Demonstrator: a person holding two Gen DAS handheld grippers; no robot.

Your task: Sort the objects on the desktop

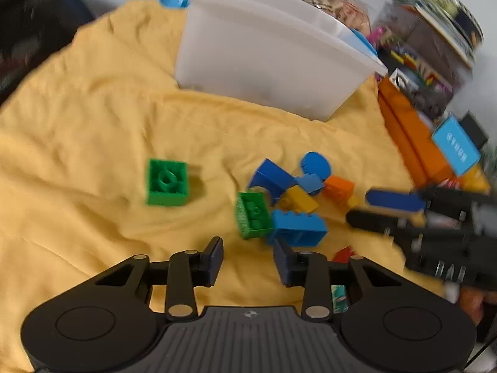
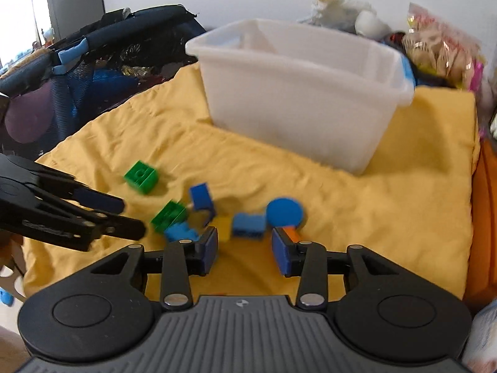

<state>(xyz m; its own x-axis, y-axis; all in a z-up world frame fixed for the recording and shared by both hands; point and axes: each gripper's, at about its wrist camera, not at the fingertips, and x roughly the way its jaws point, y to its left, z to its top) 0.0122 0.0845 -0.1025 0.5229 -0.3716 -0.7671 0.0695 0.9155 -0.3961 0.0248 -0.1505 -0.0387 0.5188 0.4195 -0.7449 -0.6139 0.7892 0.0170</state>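
On a rumpled yellow cloth [image 1: 93,118], a single green block [image 1: 167,182] lies alone at the left, well apart from the main heap of toy bricks. Nearer the middle, the left gripper [image 1: 248,256] hangs above the cloth with its fingers apart and nothing between them, just short of a second green block [image 1: 253,214] and a blue brick [image 1: 298,228] at the near edge of the heap. Behind these lie a blue arch piece [image 1: 270,178], a yellow brick [image 1: 299,200], a blue disc [image 1: 315,164] and an orange brick [image 1: 338,188], all jumbled together. At the right, the right gripper [image 2: 243,250] comes in over the same heap, its fingers likewise apart and holding nothing. The white bin [image 2: 298,93] stands behind the heap toward the far right of the cloth; what can be seen of its inside from the right wrist view shows no bricks, though its floor is hidden. On that showing the sorting has hardly begun: every visible piece is still on the cloth, and neither gripper has yet taken hold of one.
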